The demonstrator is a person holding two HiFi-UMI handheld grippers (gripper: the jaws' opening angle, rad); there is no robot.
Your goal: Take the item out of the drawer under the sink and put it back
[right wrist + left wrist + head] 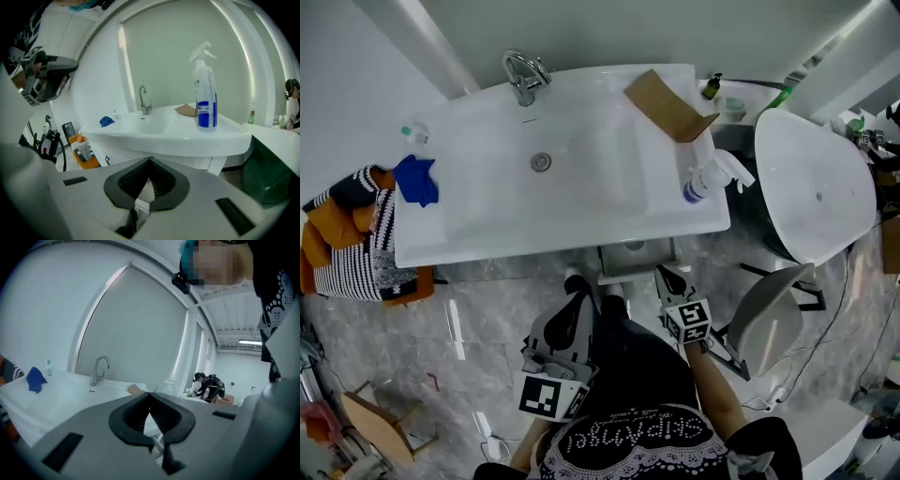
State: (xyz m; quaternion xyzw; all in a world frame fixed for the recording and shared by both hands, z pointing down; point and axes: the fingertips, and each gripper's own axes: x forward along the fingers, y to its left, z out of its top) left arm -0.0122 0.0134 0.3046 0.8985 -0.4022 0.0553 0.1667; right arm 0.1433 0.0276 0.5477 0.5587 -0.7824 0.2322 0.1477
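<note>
HEAD VIEW: left gripper [575, 281] and right gripper [671, 275] at lower centre, tips pointing up-frame at sink [487, 239], about equally near; item unseen, judged inside the drawer beneath; marble floor [487, 319] | LEFT GRIPPER VIEW: left gripper [150, 393] clenched, empty | RIGHT GRIPPER VIEW: right gripper [150, 161] clenched, empty; spray bottle [205, 101] on the sink rim, upper right

Grey marbled floor [487, 319], pale grey wall [609, 33], grey chair [769, 319] at right.

Bathroom-style studio, white sink [487, 202], faucet [523, 77], spray bottle [709, 178]
</note>
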